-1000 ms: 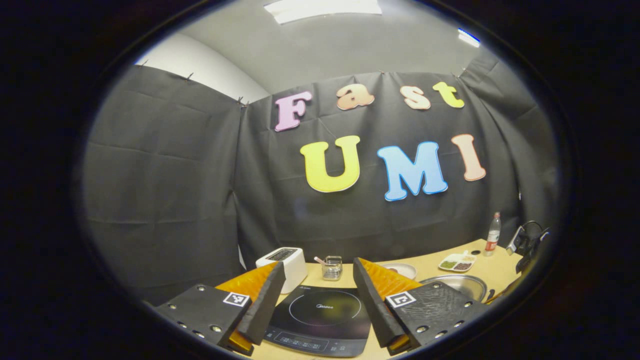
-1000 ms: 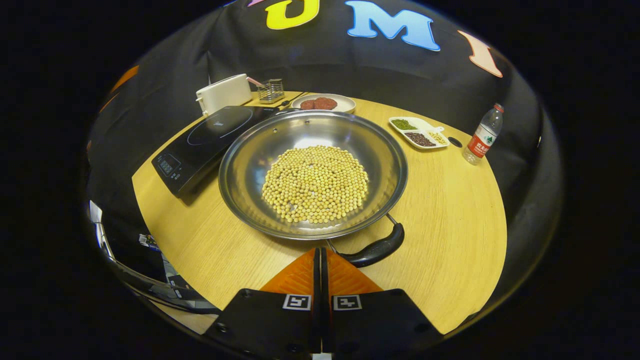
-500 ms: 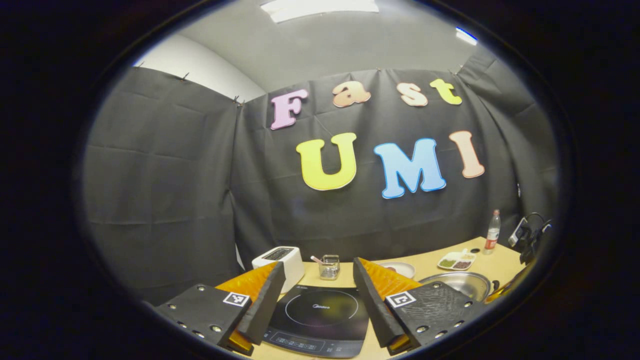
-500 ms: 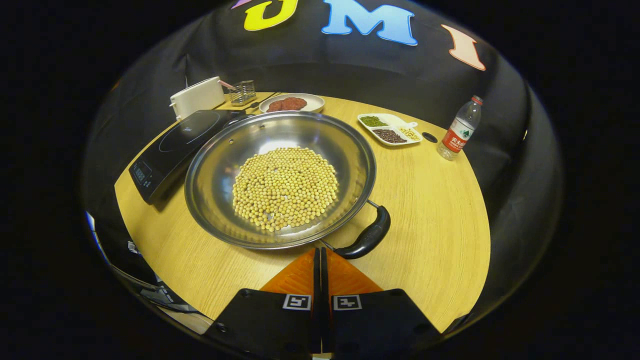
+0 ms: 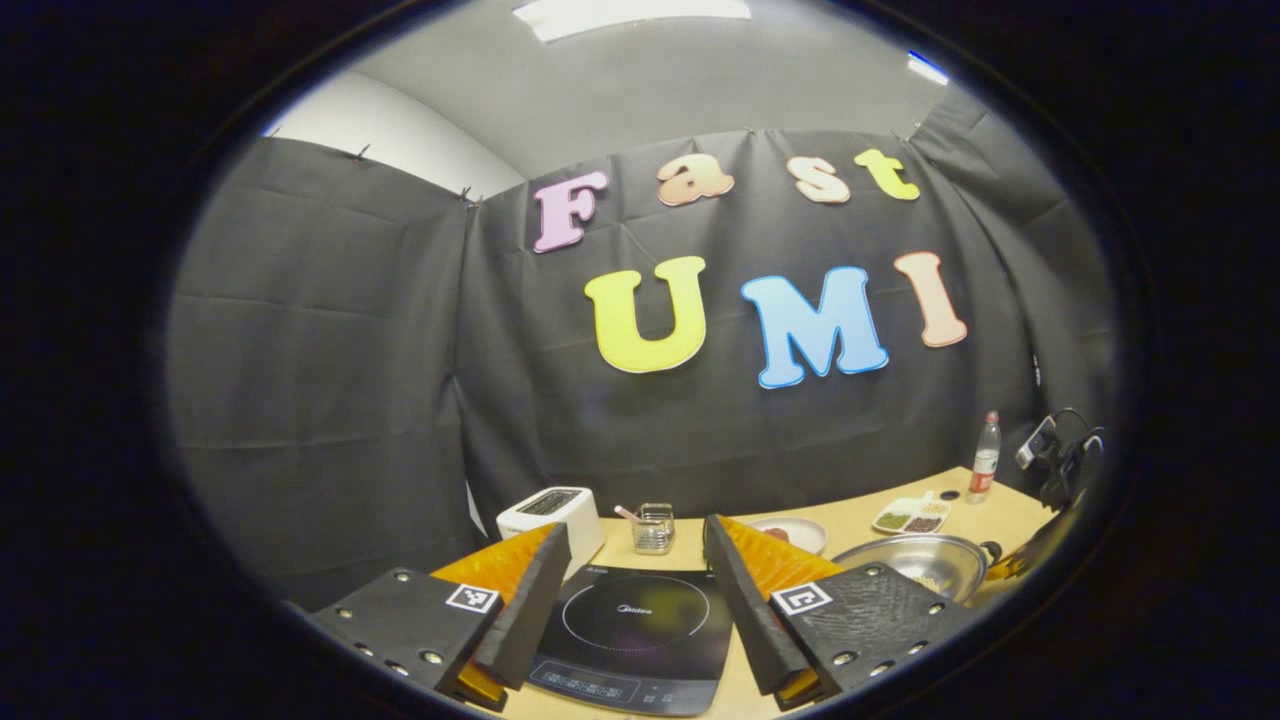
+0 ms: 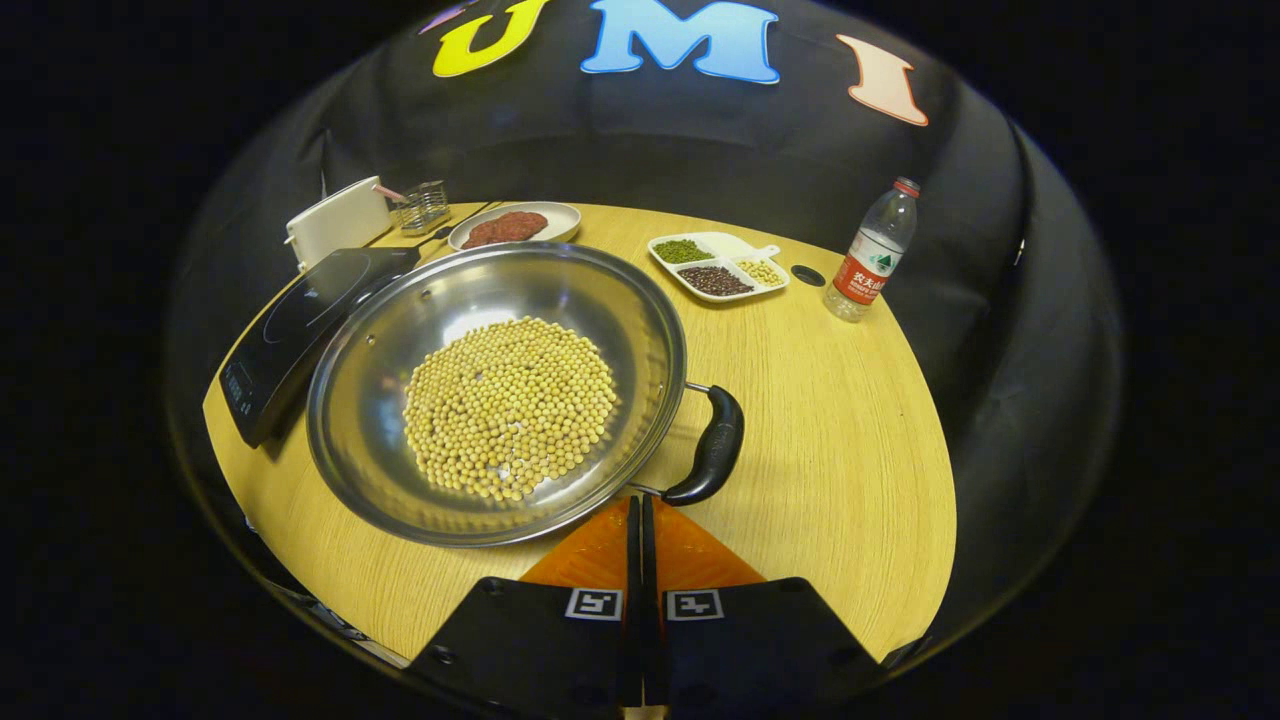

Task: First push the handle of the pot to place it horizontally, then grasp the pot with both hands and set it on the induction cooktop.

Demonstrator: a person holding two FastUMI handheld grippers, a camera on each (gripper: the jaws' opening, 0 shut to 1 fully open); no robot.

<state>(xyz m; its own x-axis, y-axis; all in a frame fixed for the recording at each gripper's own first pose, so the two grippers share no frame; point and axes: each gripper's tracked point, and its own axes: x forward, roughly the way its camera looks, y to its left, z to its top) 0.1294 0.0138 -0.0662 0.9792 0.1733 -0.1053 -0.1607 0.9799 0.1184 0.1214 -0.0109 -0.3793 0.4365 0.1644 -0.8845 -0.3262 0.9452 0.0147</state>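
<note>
The left gripper view sits low at the table's near-left edge, tilted up toward the booth wall, with the flat black induction cooktop (image 5: 636,630) close below. The right gripper view looks steeply down from near — at the wide steel pot of yellow beans (image 6: 497,391). Both share cooktop (image 6: 300,318), pot (image 5: 915,556), and the clear red-labelled plastic bottle (image 5: 985,458) (image 6: 873,252).

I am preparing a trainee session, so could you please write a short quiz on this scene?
1. True or false: the right gripper is shut.
2. What fills the pot? A soybeans B rice C water
3. What lies between the left gripper fingers in the left gripper view?

Key
1. True.
2. A, the soybeans.
3. The induction cooktop.
</note>
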